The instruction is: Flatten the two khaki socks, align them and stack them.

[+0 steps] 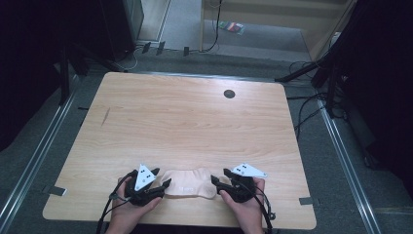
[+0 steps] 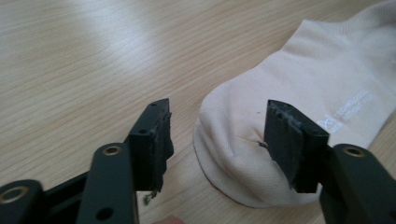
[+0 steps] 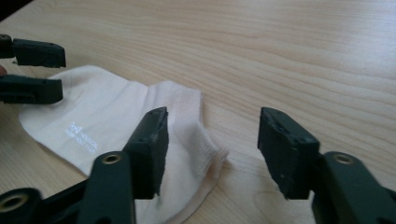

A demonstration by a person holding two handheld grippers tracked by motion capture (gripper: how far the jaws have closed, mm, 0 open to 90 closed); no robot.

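1. While the pale cream ankle sock [image 1: 189, 182] lies flat near the front edge of the light wood-grain worktop [image 1: 195, 122], both tools sit at its two ends, so the work looks to be at its very start: nothing is gripped yet.

2. At the sock's left end in the high view, the left gripper [image 1: 164, 183] has its jaws spread wide. In the left gripper view the rounded toe end of the sock [image 2: 280, 130] lies between and just beyond the two black jaws, with one jaw over the fabric and the other over bare wood. Neither jaw pinches cloth.

3. At the other end, the right gripper [image 1: 215, 181] also stands with its jaws apart. In the right gripper view the ribbed cuff end of the sock [image 3: 140, 126] reaches just beside one jaw, while the other jaw hangs over bare worktop; the cuff edge sits a little to the side of the gap, not squarely in it.

4. Done so far, judging by how things lie: both grippers are brought to opposite ends of the sock and opened for a grasp.

5. Left to do, as I judge it: close on each end, then lift, fold or stretch the sock, whichever is intended. The right gripper probably needs a small shift toward the cuff before closing, or it may catch only the hem.

6. A small dark round hole [image 1: 229, 93] sits far back on the worktop, well apart from the sock.
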